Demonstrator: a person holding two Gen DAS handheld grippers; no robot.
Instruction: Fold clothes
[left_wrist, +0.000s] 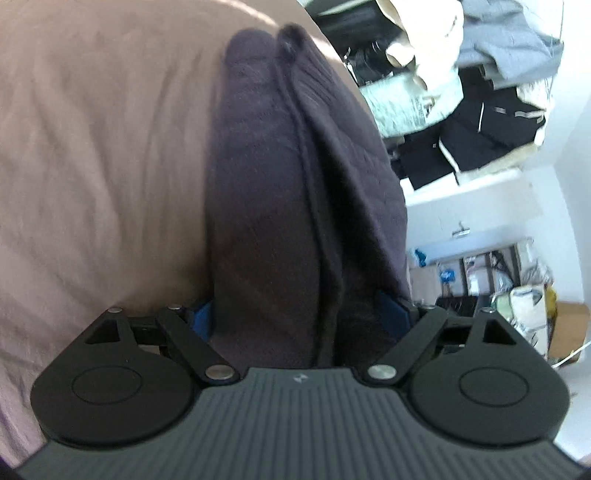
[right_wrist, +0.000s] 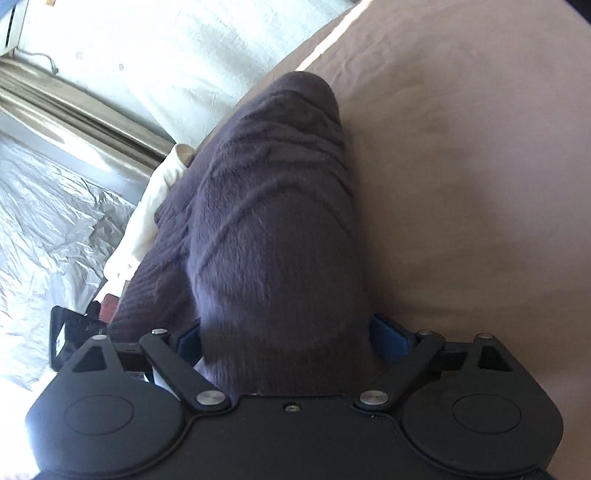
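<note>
While both cameras are crowded by dark cloth, I can read the grips well enough. My left gripper (left_wrist: 306, 317) has its jaws spread fairly wide, and a thick bundle of the dark purple knit garment (left_wrist: 295, 177) fills the whole gap between the blue pads (left_wrist: 203, 317), so I take it as clamped on the fabric. A seam or cord runs up the middle of that bundle, away from the jaws. The garment stretches ahead over the tan bedsheet (left_wrist: 103, 155), close to the bed's edge; beyond it sits a pile of clothes (left_wrist: 480, 110).

My right gripper (right_wrist: 291, 332) shows the same: jaws apart, the garment (right_wrist: 273, 221) packed between both pads (right_wrist: 388, 328) and held. From there the wrinkled knit runs forward along the sheet (right_wrist: 461, 166), with a white cloth (right_wrist: 155, 206) just beside its left edge, and crinkled silver sheeting (right_wrist: 48, 206) on the floor beyond.
</note>
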